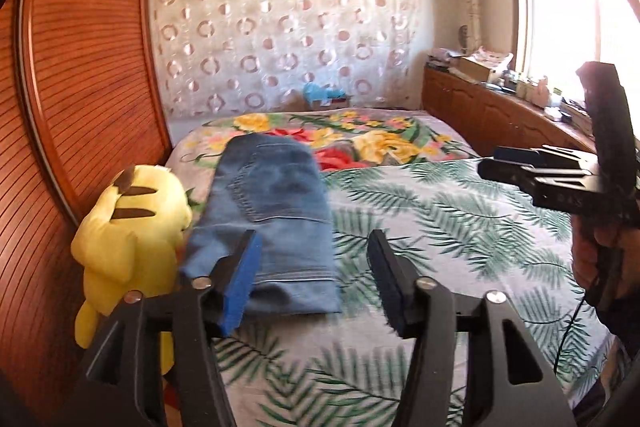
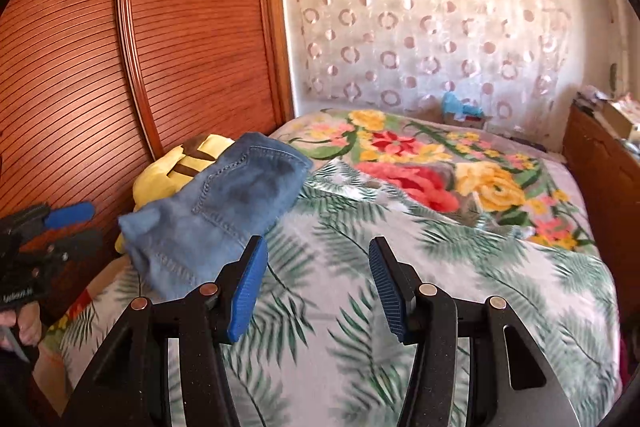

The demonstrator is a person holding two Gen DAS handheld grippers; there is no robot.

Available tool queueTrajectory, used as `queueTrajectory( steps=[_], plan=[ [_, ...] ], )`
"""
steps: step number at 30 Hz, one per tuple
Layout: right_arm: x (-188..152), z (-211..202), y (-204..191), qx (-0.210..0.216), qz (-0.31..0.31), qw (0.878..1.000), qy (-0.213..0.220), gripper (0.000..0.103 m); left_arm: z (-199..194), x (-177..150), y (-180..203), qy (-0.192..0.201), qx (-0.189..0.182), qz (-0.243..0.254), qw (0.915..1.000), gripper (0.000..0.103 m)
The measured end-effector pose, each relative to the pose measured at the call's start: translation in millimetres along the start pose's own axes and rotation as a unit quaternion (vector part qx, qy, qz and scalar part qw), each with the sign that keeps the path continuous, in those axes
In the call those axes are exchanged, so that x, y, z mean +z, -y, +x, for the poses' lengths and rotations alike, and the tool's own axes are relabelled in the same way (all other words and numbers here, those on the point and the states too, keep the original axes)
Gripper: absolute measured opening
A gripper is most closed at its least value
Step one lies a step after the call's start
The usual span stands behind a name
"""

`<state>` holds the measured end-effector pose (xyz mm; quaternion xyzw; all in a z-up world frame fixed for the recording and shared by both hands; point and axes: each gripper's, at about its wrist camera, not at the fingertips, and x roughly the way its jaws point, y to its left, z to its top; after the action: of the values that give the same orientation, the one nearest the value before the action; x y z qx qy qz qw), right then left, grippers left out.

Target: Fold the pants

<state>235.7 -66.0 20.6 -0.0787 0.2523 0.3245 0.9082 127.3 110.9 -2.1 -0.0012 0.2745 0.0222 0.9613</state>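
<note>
Left wrist view: one pair of faded blue denim pants [image 1: 269, 223], folded into a compact rectangle, lies on the bed [image 1: 460, 227] near its left edge, just beside the one yellow plush toy with brown stripes [image 1: 128, 227] that sits against the reddish slatted wooden wardrobe door [image 1: 80, 67]. Two covers dress the bed: a white sheet printed with green fern leaves [image 1: 440, 219] at the near end, where the pants rest, and a blanket with red and yellow flowers [image 1: 360, 139] toward the far end. The left gripper [image 1: 314, 279] hovers above the near end of the pants, its jaws apart and holding nothing, two blue pads facing each other. At the right edge of this view the right gripper [image 1: 490, 163] is held in a hand [image 1: 592, 259], over the fern sheet and well apart from the pants; its jaws also stand apart and empty. Beyond the bed hangs a pale curtain with pink rings [image 1: 280, 27].
</note>
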Motion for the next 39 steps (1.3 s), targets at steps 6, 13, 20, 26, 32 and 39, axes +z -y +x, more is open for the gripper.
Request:
queueTrajectory(
  steps=[6,13,20,26,32,39],
  plan=[
    [-33,-59,3,-0.025,0.015,0.999,0.017,0.055,-9,-1,32,0.008,-0.022,0.015,0.9996,0.075],
    [-63,-104,2,-0.047,0.037,0.998,0.021,0.055,-19,-7,64,0.016,-0.039,0.028,0.9987,0.088],
    [-76,-140,4,-0.056,0.051,0.997,0.030,0.059,-36,-4,82,0.026,-0.052,0.030,0.9979,0.103],
    [-81,-162,-3,-0.065,0.053,0.996,0.042,0.072,-48,2,98,0.034,-0.059,0.036,0.9970,0.103],
    [-80,-190,-8,-0.082,0.057,0.993,0.063,0.074,-66,11,109,0.045,-0.044,0.026,0.9977,0.103],
    [-82,-226,-17,-0.111,0.057,0.988,0.096,0.074,-90,20,118,0.070,-0.034,0.020,0.9968,0.103]
  ],
)
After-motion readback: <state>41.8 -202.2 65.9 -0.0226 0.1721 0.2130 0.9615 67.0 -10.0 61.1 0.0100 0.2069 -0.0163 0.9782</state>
